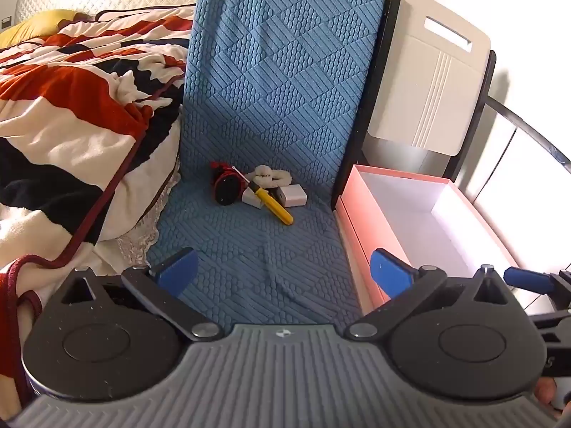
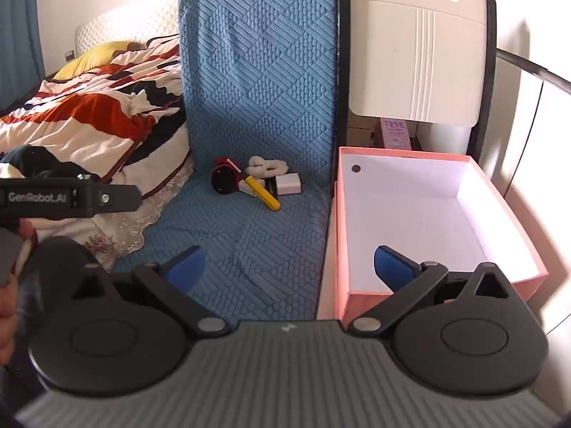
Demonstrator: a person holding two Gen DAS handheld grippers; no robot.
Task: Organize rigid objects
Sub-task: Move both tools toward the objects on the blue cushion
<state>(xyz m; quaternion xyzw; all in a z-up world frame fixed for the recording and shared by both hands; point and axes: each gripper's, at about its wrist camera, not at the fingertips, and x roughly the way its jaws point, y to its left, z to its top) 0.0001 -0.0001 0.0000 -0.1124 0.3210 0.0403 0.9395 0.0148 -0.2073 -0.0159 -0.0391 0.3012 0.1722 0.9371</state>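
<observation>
A small heap lies at the back of the blue textured chair seat (image 1: 249, 249): a yellow-handled screwdriver (image 1: 274, 204), a red and black round object (image 1: 225, 184), a white charger block (image 1: 292, 194) and a fluffy white hair tie (image 1: 273, 174). The right wrist view shows the same screwdriver (image 2: 266, 194), round object (image 2: 224, 177), charger (image 2: 288, 182) and hair tie (image 2: 267, 166). My left gripper (image 1: 283, 271) hangs open over the seat's front, well short of the heap. My right gripper (image 2: 291, 267) is open too, its right finger above the pink box (image 2: 506, 221), whose white inside holds nothing.
A striped red, white and dark blanket (image 1: 71, 114) covers the bed on the left. A folded cream chair (image 1: 428, 82) stands behind the box. The left gripper's body (image 2: 71, 196) and a hand (image 2: 7, 306) show at the left edge of the right wrist view.
</observation>
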